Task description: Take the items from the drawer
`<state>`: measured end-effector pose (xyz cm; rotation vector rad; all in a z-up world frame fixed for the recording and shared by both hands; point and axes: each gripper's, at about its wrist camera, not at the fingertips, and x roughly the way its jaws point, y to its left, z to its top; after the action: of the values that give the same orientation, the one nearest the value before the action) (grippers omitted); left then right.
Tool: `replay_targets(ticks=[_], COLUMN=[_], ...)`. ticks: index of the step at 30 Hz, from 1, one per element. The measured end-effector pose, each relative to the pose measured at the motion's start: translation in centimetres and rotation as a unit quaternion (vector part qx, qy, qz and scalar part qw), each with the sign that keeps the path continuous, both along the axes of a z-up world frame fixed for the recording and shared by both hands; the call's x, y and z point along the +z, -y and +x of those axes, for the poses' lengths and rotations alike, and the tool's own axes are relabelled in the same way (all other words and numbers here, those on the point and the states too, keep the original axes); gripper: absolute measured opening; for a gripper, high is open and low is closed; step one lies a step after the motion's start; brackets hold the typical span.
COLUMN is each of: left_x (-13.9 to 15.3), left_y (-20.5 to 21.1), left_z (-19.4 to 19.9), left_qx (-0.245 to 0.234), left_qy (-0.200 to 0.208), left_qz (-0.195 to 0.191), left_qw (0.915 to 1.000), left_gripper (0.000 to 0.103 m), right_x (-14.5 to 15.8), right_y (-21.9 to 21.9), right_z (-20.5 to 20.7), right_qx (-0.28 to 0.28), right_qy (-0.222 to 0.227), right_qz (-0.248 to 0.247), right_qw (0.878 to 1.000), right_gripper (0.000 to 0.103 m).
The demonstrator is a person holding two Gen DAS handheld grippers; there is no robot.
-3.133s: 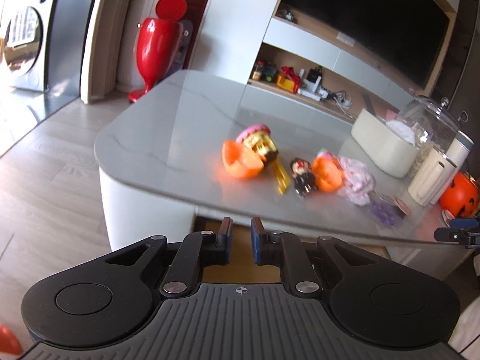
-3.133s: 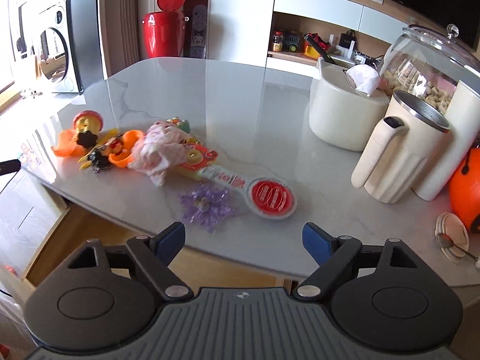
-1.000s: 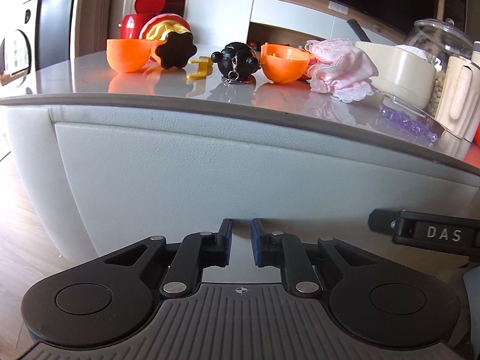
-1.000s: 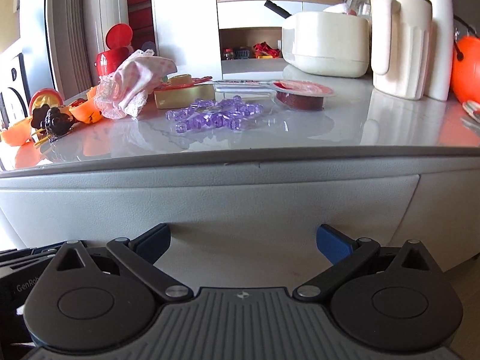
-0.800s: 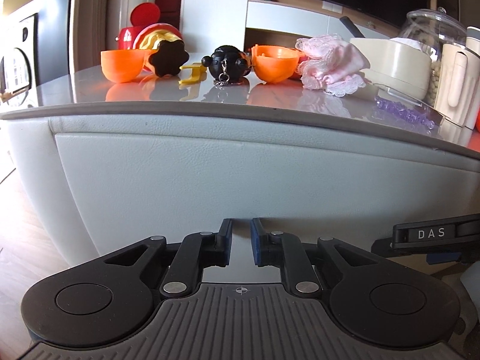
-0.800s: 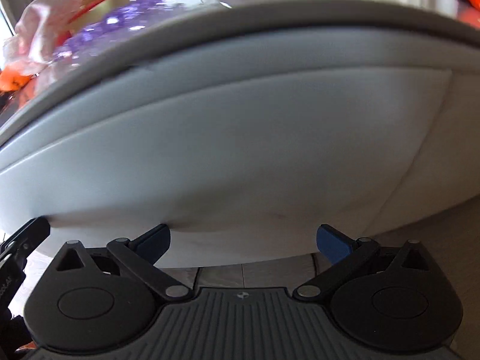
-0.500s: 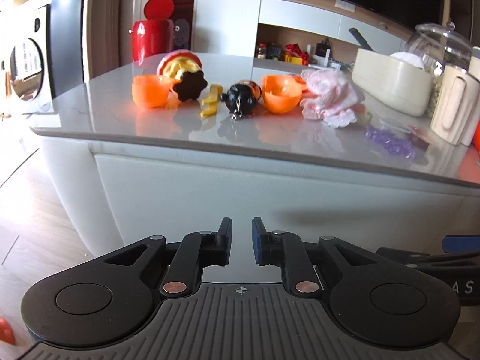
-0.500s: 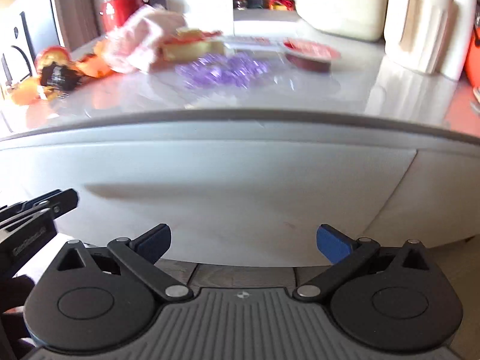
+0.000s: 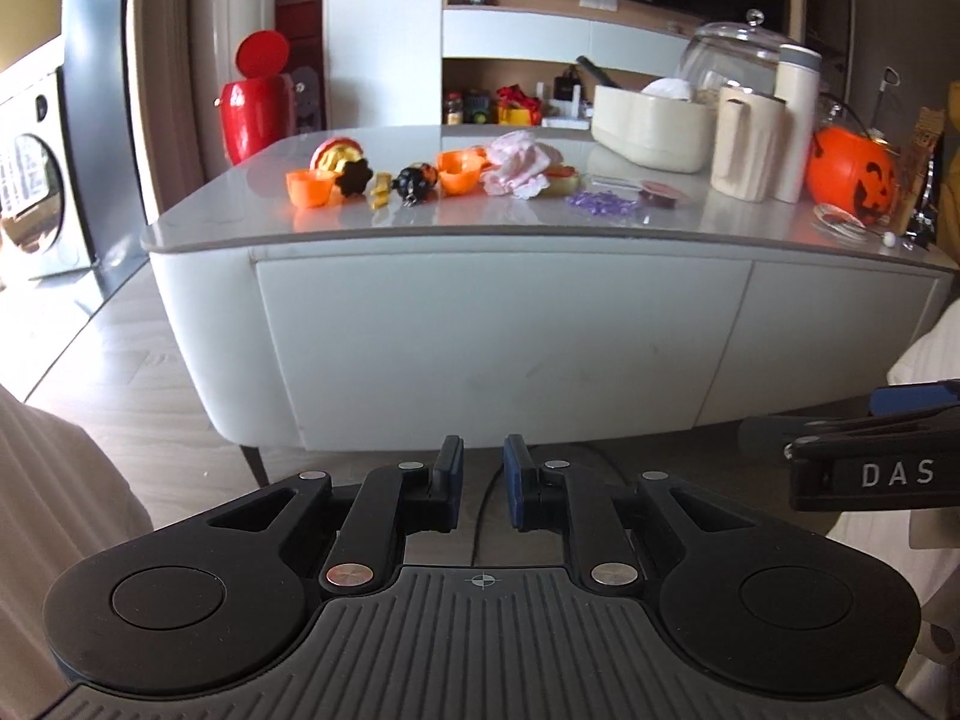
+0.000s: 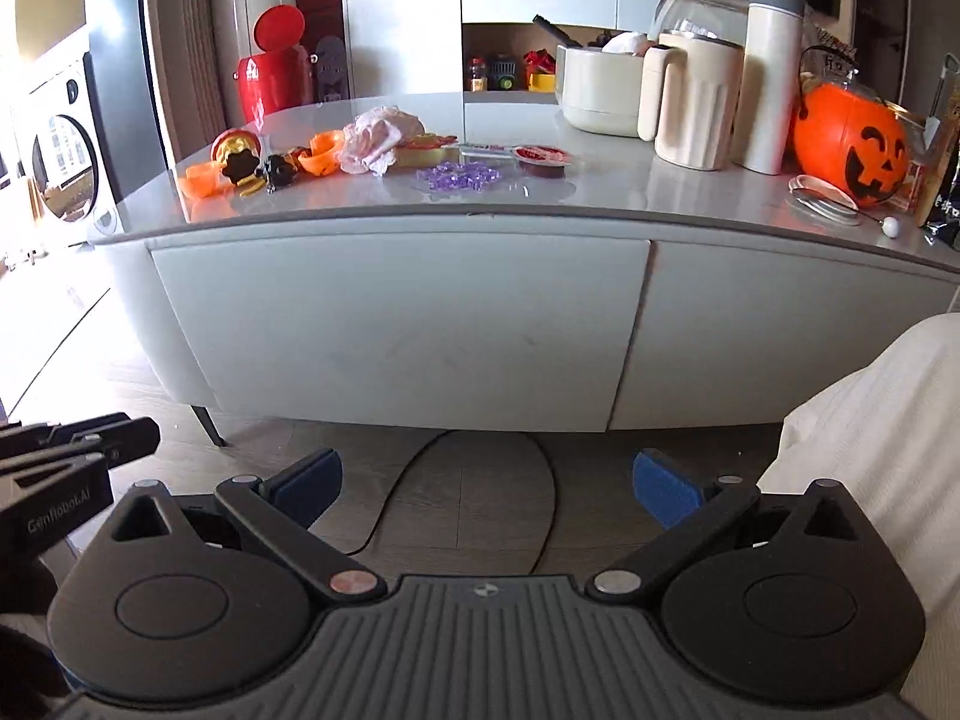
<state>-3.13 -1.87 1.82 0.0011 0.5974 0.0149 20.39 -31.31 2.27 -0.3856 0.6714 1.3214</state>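
I am backing both grippers away from the drawer (image 10: 396, 324), now shut again. My left gripper (image 9: 483, 480) is opening slightly, empty; my right gripper (image 10: 486, 480) is gaping wide, empty. The removed toys (image 10: 288, 165) are lying on the tabletop (image 10: 600, 192), suggesting the task is finishing.

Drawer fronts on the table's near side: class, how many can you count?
2. The left drawer front spans most of the near side; the right drawer front sits beside it, partly behind a white cushion. Both are shut. Other sides are hidden.
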Motion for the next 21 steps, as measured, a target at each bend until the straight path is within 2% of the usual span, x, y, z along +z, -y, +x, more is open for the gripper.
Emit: replay_targets(ticks=[1, 3, 7, 9, 14, 21], left_x=[0.1, -0.4, -2.3, -2.4, -2.5, -2.4], left_y=[0.0, -0.2, -0.2, -0.1, -0.1, -0.1], left_z=[-0.3, 0.0, 1.5, 1.6, 1.6, 1.4], left_qx=[0.002, 0.007, 0.011, 0.004, -0.002, -0.009], left_qy=[0.009, 0.003, -0.049, -0.045, -0.043, -0.037], left_qz=[0.001, -0.001, 0.009, 0.01, 0.009, 0.005], left_qw=[1.0, 1.0, 0.9987, 0.9989, 0.999, 0.9993], left_gripper=[0.019, 0.018, 0.019, 0.019, 0.019, 0.019], right_x=[0.2, 0.2, -1.7, -2.3, -2.0, -2.1], right_y=[0.4, 0.9, -0.6, -1.2, -0.7, -1.0], right_z=[-0.1, -0.2, 0.7, 0.4, -1.1, -1.2], right_qx=[0.008, 0.015, -0.017, -0.023, 0.013, 0.012], right_qy=[-0.005, -0.003, -0.015, -0.006, 0.025, 0.026], right_qz=[-0.001, -0.006, -0.032, -0.04, -0.023, -0.021], right_qw=[1.0, 1.0, 0.999, 0.999, 0.999, 0.999], right_gripper=[0.103, 0.103, 0.103, 0.103, 0.103, 0.103])
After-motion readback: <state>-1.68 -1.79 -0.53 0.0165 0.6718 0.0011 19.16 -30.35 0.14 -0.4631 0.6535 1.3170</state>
